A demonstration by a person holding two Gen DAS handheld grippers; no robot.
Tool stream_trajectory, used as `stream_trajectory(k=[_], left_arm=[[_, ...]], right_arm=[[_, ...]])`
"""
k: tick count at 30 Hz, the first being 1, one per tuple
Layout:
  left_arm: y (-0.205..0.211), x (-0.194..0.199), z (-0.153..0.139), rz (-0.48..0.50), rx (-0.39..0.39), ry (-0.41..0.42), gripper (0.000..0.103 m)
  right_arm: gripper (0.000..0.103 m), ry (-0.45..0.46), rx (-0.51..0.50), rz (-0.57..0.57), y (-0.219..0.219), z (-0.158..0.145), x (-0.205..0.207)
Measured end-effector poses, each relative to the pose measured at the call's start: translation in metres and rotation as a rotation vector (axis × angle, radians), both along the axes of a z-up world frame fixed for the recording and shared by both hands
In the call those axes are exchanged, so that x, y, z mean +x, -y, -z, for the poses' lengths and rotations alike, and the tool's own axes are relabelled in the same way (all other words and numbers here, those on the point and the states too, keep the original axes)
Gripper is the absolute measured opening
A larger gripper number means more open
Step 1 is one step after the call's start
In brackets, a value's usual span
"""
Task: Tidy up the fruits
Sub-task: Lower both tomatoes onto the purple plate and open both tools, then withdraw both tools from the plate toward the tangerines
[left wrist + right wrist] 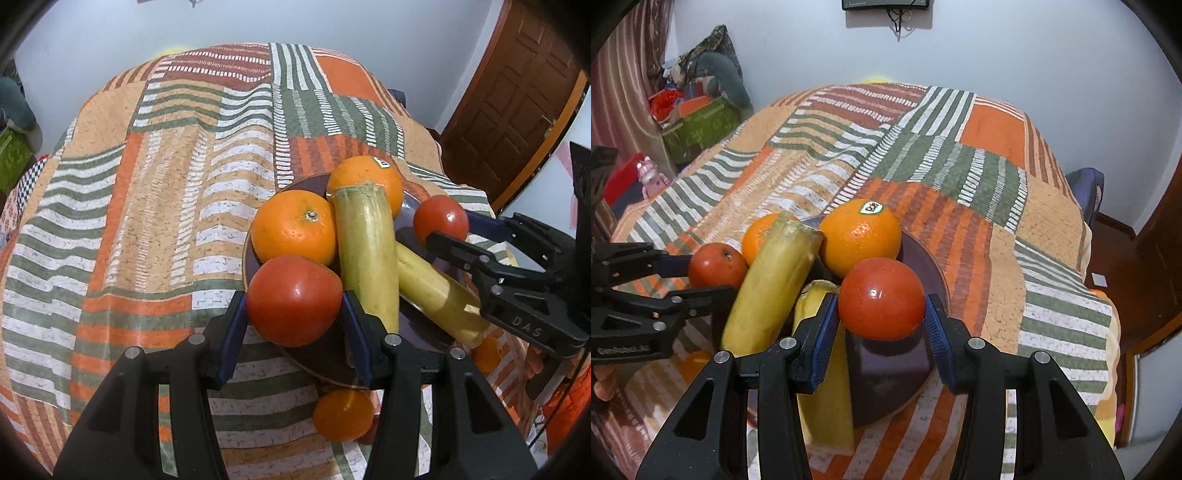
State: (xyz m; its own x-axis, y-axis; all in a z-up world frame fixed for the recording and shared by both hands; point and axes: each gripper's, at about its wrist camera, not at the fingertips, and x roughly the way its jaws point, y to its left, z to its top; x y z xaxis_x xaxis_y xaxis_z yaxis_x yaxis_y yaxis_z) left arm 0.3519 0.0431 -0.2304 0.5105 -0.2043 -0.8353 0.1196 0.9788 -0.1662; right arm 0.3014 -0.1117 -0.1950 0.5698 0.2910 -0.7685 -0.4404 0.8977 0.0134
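A dark brown plate (295, 356) (886, 369) on the patterned cloth holds two oranges (293, 230) (373, 177), two yellow bananas (367, 251) (436, 288) and two red tomatoes. My left gripper (293, 306) is shut on one tomato (293, 299) over the plate's near edge; it shows at left in the right wrist view (716, 267). My right gripper (882, 314) is shut on the other tomato (881, 299), which shows at right in the left wrist view (441, 219). The stickered orange (860, 240) lies just behind it.
Another orange (343, 413) lies on the cloth below the plate, under my left gripper. The striped cloth (147, 203) covers the table to the left and back. A wooden door (517, 92) stands at right. Boxes and clutter (698, 122) lie at left.
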Motion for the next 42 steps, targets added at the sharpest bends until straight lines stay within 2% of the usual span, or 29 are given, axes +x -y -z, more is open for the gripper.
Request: stream_trajectory(k=[6, 12, 16, 19, 24, 28, 35, 38, 42], left_arm=[[0.001, 0.002, 0.004, 0.008, 0.011, -0.003, 0.051], [0.004, 0.002, 0.007, 0.003, 0.022, -0.004, 0.051], [0.003, 0.002, 0.008, -0.009, 0.03, -0.007, 0.056], [0.001, 0.0, 0.008, -0.037, 0.039, 0.0, 0.065], [-0.004, -0.006, 0.004, -0.048, 0.018, -0.004, 0.068], [-0.005, -0.015, -0.011, -0.054, 0.017, 0.029, 0.072], [-0.003, -0.047, -0.042, -0.039, 0.048, 0.093, 0.08], [-0.003, -0.06, -0.048, -0.044, 0.058, 0.107, 0.087], [0.0, -0.076, -0.05, -0.041, 0.06, 0.108, 0.09]], right_arm=[[0.044, -0.023, -0.011, 0.004, 0.0, 0.009, 0.006], [0.045, -0.082, 0.035, 0.02, 0.005, 0.015, 0.015], [0.045, -0.125, 0.082, 0.028, 0.011, 0.019, 0.019], [0.045, -0.115, 0.067, 0.025, 0.01, 0.018, 0.017], [0.053, -0.06, 0.025, 0.015, 0.007, 0.008, 0.008], [0.055, -0.02, 0.034, 0.027, 0.015, -0.007, -0.004], [0.055, -0.005, 0.089, 0.074, 0.043, -0.023, -0.037], [0.057, -0.005, 0.088, 0.084, 0.053, -0.026, -0.053], [0.058, -0.006, 0.084, 0.089, 0.061, -0.026, -0.071]])
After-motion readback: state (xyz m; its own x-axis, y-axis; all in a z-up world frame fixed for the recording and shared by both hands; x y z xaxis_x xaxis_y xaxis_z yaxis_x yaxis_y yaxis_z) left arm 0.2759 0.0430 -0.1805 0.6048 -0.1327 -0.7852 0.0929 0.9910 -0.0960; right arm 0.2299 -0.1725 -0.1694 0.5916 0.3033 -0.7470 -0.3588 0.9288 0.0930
